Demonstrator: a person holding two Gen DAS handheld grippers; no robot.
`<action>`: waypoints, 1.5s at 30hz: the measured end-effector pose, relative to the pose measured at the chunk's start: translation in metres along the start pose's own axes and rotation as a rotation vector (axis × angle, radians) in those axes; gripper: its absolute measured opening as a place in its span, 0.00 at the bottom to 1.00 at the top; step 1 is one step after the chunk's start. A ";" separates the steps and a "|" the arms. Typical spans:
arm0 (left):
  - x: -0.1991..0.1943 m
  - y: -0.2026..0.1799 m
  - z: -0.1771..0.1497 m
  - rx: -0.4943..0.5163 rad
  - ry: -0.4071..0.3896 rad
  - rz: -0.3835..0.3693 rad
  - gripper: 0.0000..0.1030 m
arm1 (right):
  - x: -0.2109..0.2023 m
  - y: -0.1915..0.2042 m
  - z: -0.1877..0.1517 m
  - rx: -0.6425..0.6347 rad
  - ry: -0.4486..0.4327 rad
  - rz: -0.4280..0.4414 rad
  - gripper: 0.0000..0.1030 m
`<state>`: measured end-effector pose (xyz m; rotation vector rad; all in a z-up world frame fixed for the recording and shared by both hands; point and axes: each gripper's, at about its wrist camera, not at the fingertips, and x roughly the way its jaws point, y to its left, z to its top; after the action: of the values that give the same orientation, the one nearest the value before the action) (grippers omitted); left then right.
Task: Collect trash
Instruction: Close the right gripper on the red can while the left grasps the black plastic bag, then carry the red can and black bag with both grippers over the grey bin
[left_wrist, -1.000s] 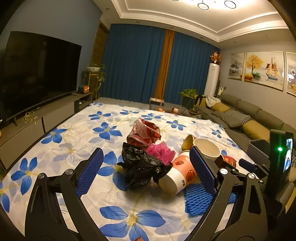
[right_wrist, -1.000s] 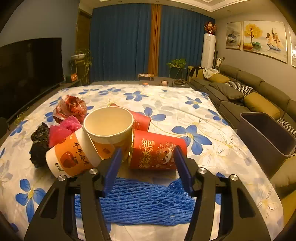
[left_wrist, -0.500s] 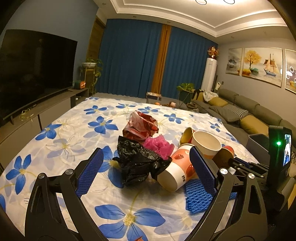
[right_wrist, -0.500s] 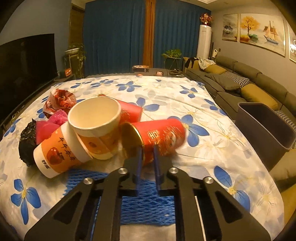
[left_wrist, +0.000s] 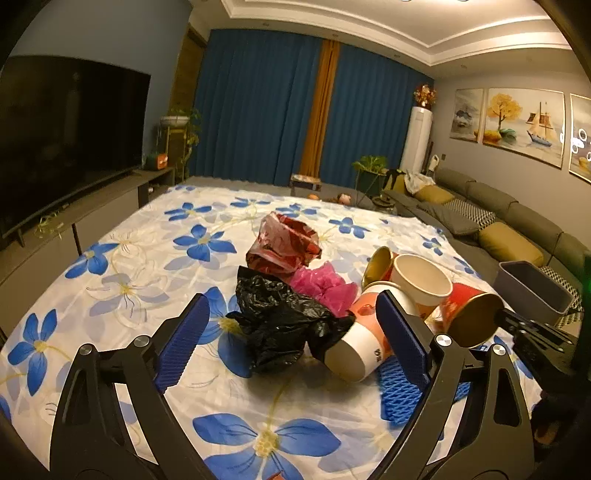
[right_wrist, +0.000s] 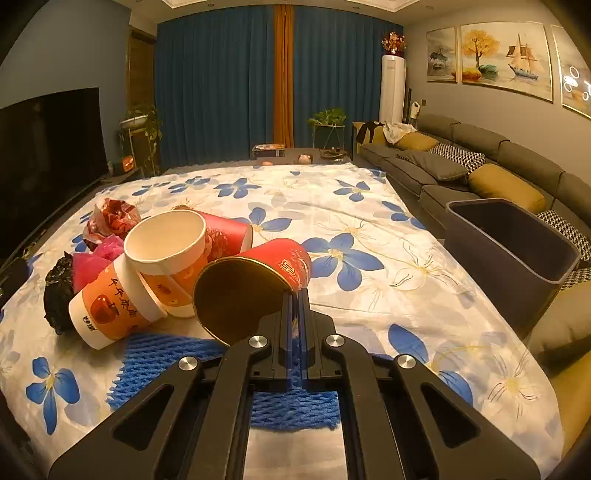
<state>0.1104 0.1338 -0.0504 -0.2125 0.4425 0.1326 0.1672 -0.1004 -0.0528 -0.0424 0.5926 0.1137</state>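
My right hand-held gripper (right_wrist: 294, 295) is clamped on the rim of the red gold-lined paper cup (right_wrist: 258, 284); only this view shows inside the dark plastic bin (right_wrist: 517, 236), apparently empty. My left hand-held gripper (left_wrist: 291, 332) stands apart before the crumpled black plastic bag (left_wrist: 280, 321).

We see open flowered cloth (right_wrist: 369, 206) across the centre and upper middle of the right wrist view, clear up to the grey bin (right_wrist: 517, 254) at the right edge; at left the cups (right_wrist: 166, 254) and crumpled bags (right_wrist: 59, 291) crowd together, touching; the blue net (right_wrist: 162, 354) covers the lower middle; in the left wrist view the lower left is bare cloth (left_wrist: 122, 280), while the black bag (left_wrist: 280, 321) blocks the centre.
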 end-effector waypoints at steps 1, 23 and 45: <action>0.004 0.002 0.000 -0.010 0.019 -0.007 0.85 | -0.001 -0.001 0.000 0.001 -0.002 0.004 0.04; 0.039 0.011 -0.009 -0.025 0.195 -0.114 0.00 | -0.022 -0.004 0.000 0.030 -0.045 0.074 0.04; -0.033 -0.026 0.027 0.025 0.005 -0.194 0.00 | -0.053 -0.034 0.000 0.087 -0.108 0.085 0.04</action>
<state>0.0962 0.1122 -0.0075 -0.2298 0.4258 -0.0640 0.1277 -0.1387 -0.0228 0.0729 0.4909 0.1710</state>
